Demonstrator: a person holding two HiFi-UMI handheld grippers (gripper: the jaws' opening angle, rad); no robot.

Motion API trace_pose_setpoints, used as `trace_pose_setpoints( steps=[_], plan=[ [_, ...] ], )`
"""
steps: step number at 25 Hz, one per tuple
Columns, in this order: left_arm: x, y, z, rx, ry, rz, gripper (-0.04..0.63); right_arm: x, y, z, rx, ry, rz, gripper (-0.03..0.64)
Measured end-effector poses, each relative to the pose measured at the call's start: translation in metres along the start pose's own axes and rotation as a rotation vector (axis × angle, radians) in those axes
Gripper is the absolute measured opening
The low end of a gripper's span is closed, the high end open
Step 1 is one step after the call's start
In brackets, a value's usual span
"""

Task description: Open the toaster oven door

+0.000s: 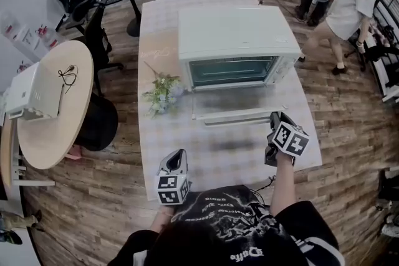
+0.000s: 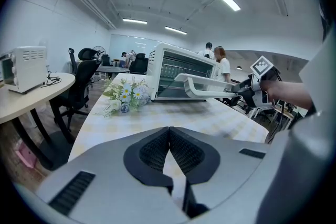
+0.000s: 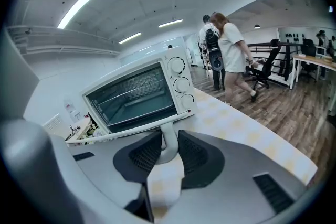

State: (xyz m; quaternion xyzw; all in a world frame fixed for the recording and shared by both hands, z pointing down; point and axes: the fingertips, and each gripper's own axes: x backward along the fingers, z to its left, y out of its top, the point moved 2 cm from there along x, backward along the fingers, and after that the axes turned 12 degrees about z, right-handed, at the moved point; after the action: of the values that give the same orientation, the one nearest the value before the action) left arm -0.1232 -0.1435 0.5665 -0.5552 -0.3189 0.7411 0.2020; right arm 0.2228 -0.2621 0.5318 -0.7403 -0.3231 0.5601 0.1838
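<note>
Wooden floor and office chairs surround a long table with a pale checked cloth [image 1: 249,162]. On it, in the upper middle of the head view, stands the pale green metal toaster oven [image 1: 237,34]. Its glass door [image 1: 240,106] is already swung down toward the person and lies about flat, with the white bar handle [image 1: 240,118] along its free edge. The long axis of this handle runs from left to right in the frame, parallel to the oven front. The right gripper [image 1: 274,116] is at the right end of the handle, and its pads are closed on the handle's curved post. This grasp I see only in the right gripper view, where the post stands between both pads. The left gripper [image 1: 179,156] is well apart, at the near table edge in the lower left, clenched with nothing inside. Only the left gripper view shows, from the side, that the door is level. I judge the opening nearly complete, and what remains is to release the handle.
</note>
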Motion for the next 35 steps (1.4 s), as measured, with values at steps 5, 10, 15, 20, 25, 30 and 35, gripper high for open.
trace_pose_setpoints(
  steps=[5, 10, 15, 20, 25, 30, 35],
  plan=[
    [0.0, 0.0, 0.0, -0.002, 0.003, 0.002, 0.02, -0.002, -0.007, -0.003, 0.015, -0.007, 0.021, 0.109],
    [0.002, 0.0, 0.002, -0.003, 0.007, 0.0, 0.02, -0.007, -0.022, -0.007, 0.001, -0.01, 0.06, 0.109],
    [0.0, -0.001, 0.001, -0.001, 0.011, 0.002, 0.02, -0.013, -0.032, -0.013, -0.004, -0.02, 0.094, 0.109],
    [-0.002, 0.0, 0.0, -0.007, 0.011, 0.007, 0.02, -0.017, -0.039, -0.016, 0.017, -0.018, 0.096, 0.109],
    [-0.002, 0.0, 0.001, -0.004, 0.017, 0.008, 0.02, -0.02, -0.046, -0.019, 0.007, 0.003, 0.052, 0.109],
    [-0.002, -0.001, 0.002, 0.003, 0.022, 0.009, 0.02, -0.026, -0.059, -0.024, 0.007, 0.016, 0.02, 0.109],
    [-0.003, -0.001, 0.003, 0.002, 0.024, 0.015, 0.02, -0.03, -0.066, -0.026, 0.021, 0.016, -0.008, 0.109]
  ],
)
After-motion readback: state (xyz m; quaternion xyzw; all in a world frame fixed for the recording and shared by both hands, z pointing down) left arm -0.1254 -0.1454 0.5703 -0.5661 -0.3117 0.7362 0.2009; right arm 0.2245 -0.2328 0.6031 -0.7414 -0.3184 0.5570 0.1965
